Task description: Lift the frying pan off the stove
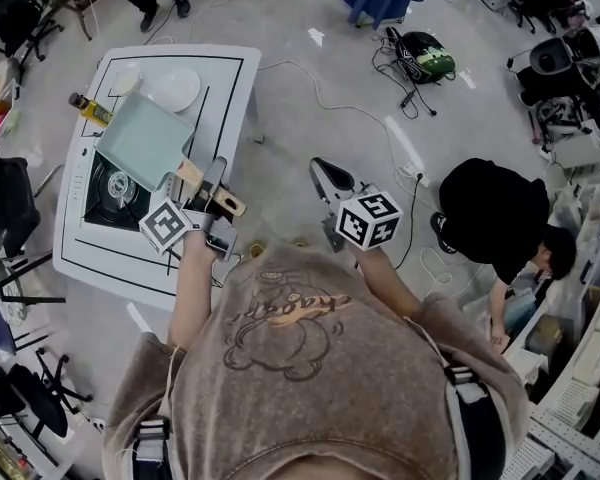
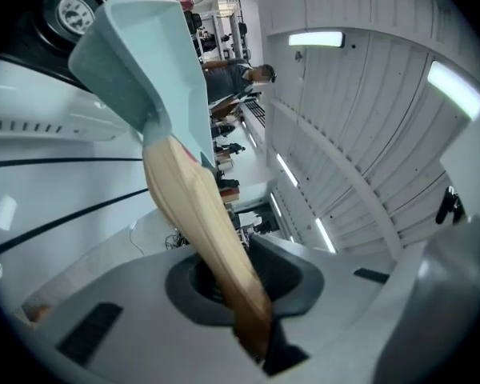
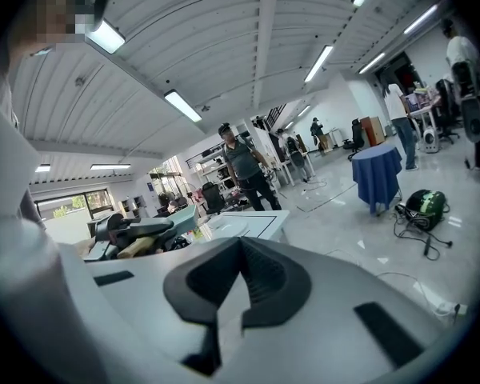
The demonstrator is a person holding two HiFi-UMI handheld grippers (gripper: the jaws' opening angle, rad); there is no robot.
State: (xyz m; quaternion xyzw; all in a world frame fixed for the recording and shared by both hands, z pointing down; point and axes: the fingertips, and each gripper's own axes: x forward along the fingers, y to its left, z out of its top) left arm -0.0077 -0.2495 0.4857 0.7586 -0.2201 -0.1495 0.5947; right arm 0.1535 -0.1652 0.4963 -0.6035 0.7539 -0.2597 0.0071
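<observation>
Clamping the wooden handle (image 1: 192,174) of the frying pan (image 1: 145,140) over the stove (image 1: 115,193), the left gripper (image 1: 215,180) grips firmly, while the right gripper (image 1: 325,176) is closed on nothing.

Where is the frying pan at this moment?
Head view, left side: the frying pan hangs over the stove on the white table, its wooden handle clamped in the left tongs, a white plate beyond it.

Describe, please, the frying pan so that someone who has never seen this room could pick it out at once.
Find the white table marked with black lines; a black stove sits on it. The frying pan is over that stove, its wooden handle clamped in the left hand-held gripper. Unlike the round white plate nearby, it is square and pale green.
</observation>
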